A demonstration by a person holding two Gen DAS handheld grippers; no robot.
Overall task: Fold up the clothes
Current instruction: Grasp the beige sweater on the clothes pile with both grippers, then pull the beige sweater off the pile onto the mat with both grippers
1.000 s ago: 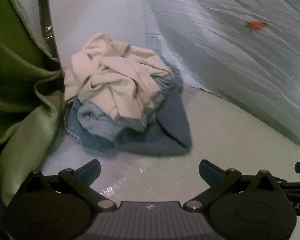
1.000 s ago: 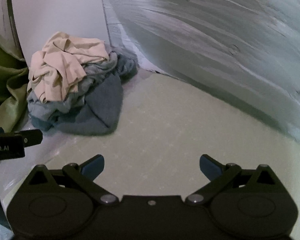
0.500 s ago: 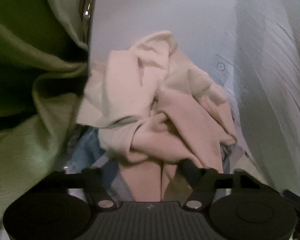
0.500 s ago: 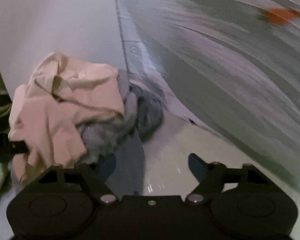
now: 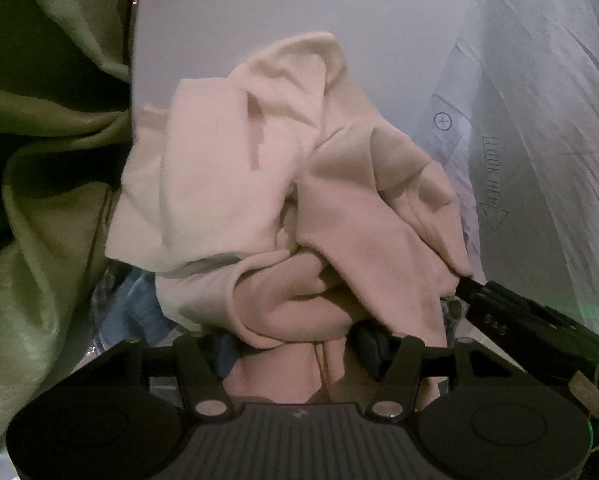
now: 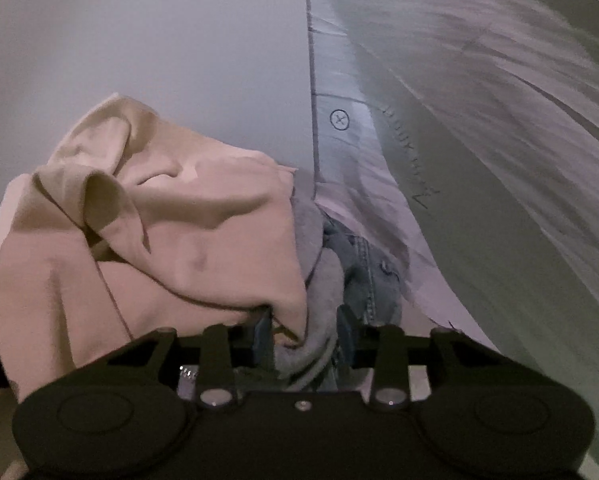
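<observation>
A crumpled beige garment (image 5: pixel 227 184) tops a pile of clothes against a white panel. My left gripper (image 5: pixel 299 350) is pressed into its front, jaws narrowed on a thick wad of the beige cloth. In the right wrist view the same beige garment (image 6: pixel 179 220) lies over a grey garment (image 6: pixel 323 280) and denim (image 6: pixel 367 276). My right gripper (image 6: pixel 305 334) is shut at the pile's right edge, with the beige corner and some grey cloth between its fingers. The right gripper's black body (image 5: pixel 519 320) shows at the right of the left wrist view, touching the beige edge.
A green curtain (image 5: pixel 39 220) hangs close on the left of the pile. The white panel (image 6: pixel 139 40) stands right behind it. A wrinkled plastic-covered surface (image 6: pixel 499 160) rises on the right. Blue cloth (image 5: pixel 139 312) peeks out under the pile's left side.
Both grippers moved forward from the open tabletop into the pile. Their jaws went from wide open to closed on the cloth.
</observation>
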